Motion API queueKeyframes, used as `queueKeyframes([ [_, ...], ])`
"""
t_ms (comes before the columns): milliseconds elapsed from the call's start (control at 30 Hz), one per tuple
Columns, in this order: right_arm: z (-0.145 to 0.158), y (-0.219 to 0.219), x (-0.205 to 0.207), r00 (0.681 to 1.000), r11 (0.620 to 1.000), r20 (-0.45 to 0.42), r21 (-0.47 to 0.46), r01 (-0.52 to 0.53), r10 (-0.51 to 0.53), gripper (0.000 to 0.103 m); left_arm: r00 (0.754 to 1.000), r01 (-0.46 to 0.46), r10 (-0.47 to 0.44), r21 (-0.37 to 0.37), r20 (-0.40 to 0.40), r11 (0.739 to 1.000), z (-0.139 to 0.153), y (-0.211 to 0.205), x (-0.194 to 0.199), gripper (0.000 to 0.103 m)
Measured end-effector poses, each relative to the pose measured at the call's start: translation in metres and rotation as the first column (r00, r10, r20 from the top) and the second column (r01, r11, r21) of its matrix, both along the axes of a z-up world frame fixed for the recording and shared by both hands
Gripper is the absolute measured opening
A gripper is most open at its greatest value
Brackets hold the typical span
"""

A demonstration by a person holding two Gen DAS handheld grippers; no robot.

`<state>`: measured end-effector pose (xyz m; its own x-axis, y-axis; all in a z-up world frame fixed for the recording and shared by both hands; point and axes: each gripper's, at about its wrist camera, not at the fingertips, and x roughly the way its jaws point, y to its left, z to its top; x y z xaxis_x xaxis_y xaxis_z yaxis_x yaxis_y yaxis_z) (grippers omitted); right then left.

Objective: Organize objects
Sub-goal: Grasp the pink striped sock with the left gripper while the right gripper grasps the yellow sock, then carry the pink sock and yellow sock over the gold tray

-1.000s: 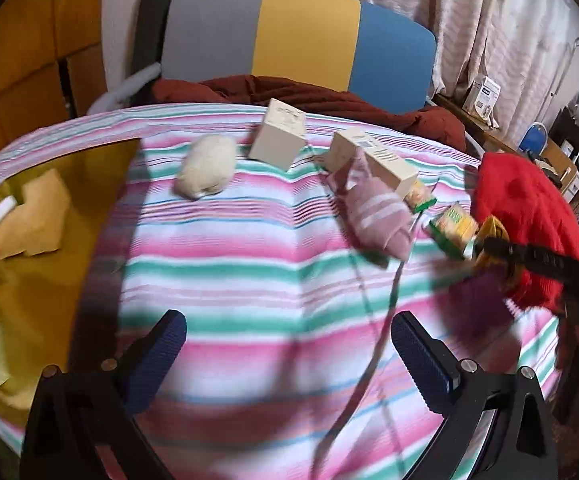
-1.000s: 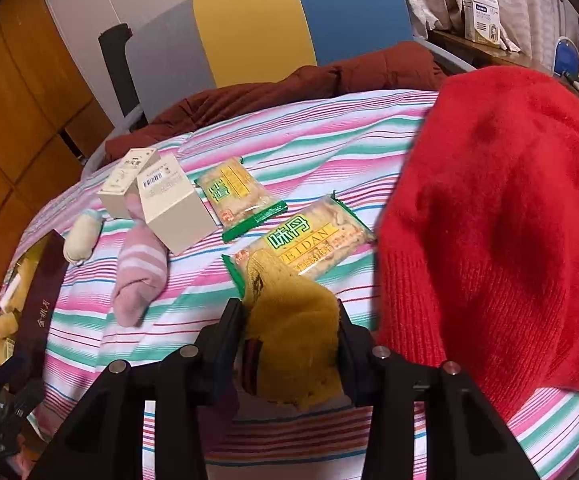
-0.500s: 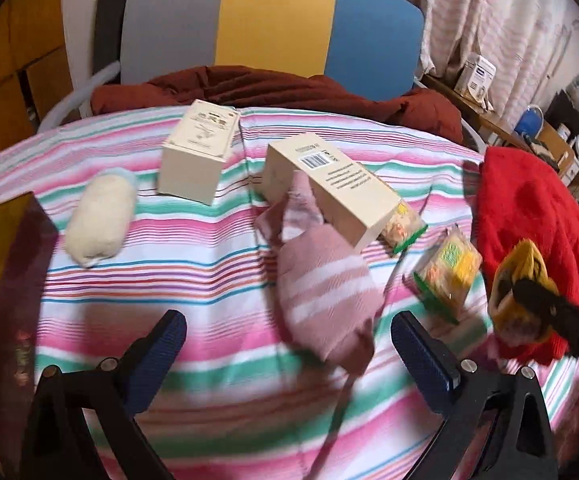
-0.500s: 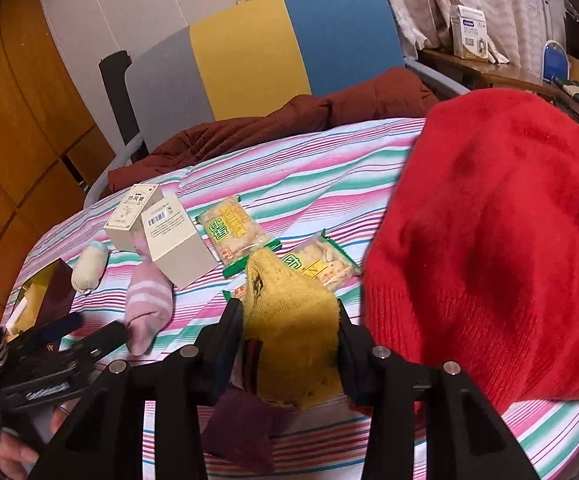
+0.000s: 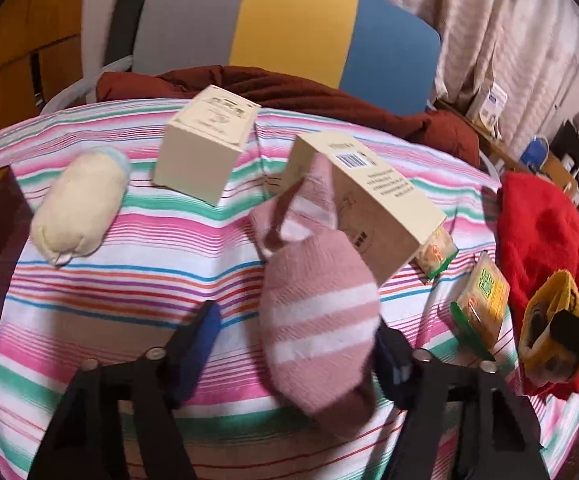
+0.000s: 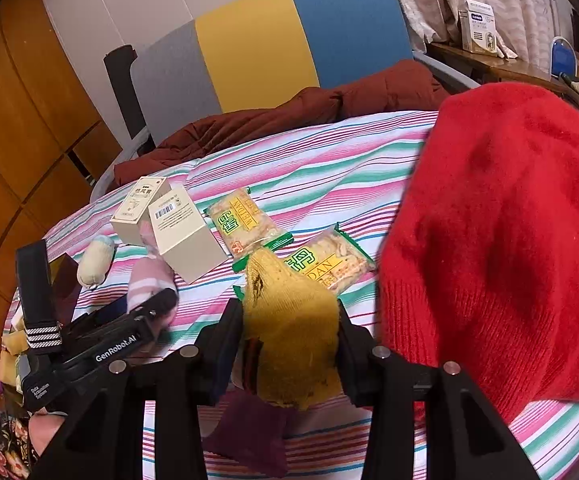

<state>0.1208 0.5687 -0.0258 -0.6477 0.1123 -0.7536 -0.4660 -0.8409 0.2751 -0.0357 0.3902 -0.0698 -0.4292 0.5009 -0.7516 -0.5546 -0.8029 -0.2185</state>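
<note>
We see the left gripper [image 5: 295,344] with its jaws spread wide on either side of the pink striped sock [image 5: 317,320]. One blue pad stands clear of the sock at 9 o'clock; the other pad is hidden behind the sock's right edge, so we cannot tell whether it touches. The sock lies on the striped cloth [image 5: 129,240], and its cuff leans against the barcoded carton [image 5: 373,208] at 1 o'clock.

We see the right gripper [image 6: 289,344] clamped on the yellow sock [image 6: 289,332], with both fingers pressed against its sides. The yellow sock is raised above the cloth, and a dark purple cloth piece [image 6: 249,432] shows below it at 6 o'clock.

Positions in the left wrist view, read from the pink striped sock:
- Cream sock roll [image 5: 79,208]: 10 o'clock, well apart.
- Second carton [image 5: 205,144]: 11 o'clock, just beside the barcoded carton.
- Two snack packets: one [image 5: 437,252] under the lower right corner of the barcoded carton, one [image 5: 483,304] at 3 o'clock.
- Red knit garment [image 5: 545,232]: 2 o'clock, at the cloth's right edge.

In the right wrist view the red knit garment fills the 3 o'clock side, just beside the yellow sock.
</note>
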Motion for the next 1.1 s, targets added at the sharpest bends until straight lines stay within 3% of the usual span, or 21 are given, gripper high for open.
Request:
queueKeyframes([
  [200, 0.001, -0.003, -0.001, 1.0, 1.0, -0.009, 0.001, -0.021, 0.021, 0.043, 1.0, -0.01, 0.01, 0.017, -0.021, 1.0, 0.0, -0.018, 0.009, 0.045],
  [433, 0.003, -0.016, -0.007, 0.996, 0.996, -0.024, 0.019, -0.091, 0.092, 0.043, 1.0, -0.026, 0.027, 0.058, -0.005, 0.998, -0.003, -0.045, 0.015, 0.038],
  [700, -0.005, -0.022, -0.011, 0.992, 0.992, 0.009, 0.02, -0.124, 0.123, 0.043, 1.0, -0.01, 0.013, 0.088, -0.025, 0.996, -0.002, -0.075, 0.035, 0.036],
  [867, -0.006, -0.026, -0.011, 0.991, 0.991, 0.012, 0.025, -0.131, 0.131, 0.043, 0.995, 0.026, -0.02, 0.057, -0.1, 0.998, -0.001, -0.08, 0.059, 0.036],
  [1100, 0.002, -0.041, -0.013, 0.985, 0.978, -0.011, 0.117, -0.171, 0.173, 0.043, 0.997, 0.018, -0.01, 0.105, -0.073, 0.994, 0.0, -0.1, 0.064, 0.036],
])
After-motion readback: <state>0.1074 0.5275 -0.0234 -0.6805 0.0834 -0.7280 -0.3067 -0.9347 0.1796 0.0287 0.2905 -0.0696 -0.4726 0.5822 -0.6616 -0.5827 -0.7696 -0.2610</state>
